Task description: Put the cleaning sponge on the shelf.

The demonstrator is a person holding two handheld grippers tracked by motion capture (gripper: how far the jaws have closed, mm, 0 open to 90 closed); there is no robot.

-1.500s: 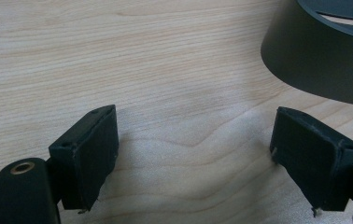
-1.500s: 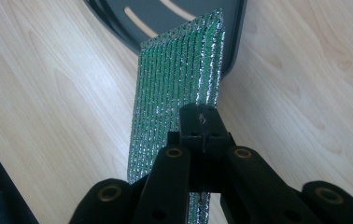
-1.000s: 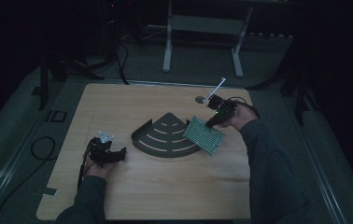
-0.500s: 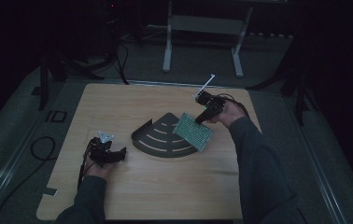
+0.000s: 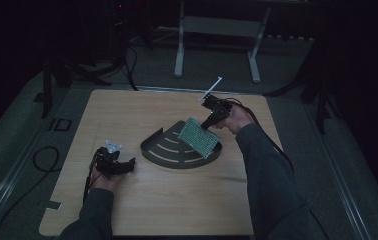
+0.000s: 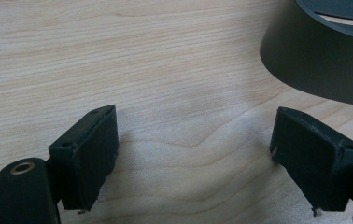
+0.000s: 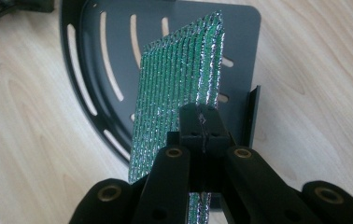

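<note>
- Since a second ago, the right hand-held gripper (image 5: 208,123) has carried the green ribbed foil pad (image 5: 200,137) leftward, from the tray's right edge to above the dark quarter-round slotted tray (image 5: 163,154).
- Its jaws are clenched on the pad's near edge, and the pad hangs tilted over the tray.
- Left hand-held gripper (image 5: 119,165) rests released on the bench (image 5: 177,200), jaws spread, beside the tray wall.
- The pad looks light, thin and crushable, with a slick foil skin; an edge pinch suits it, though it may swing or slip.
</note>
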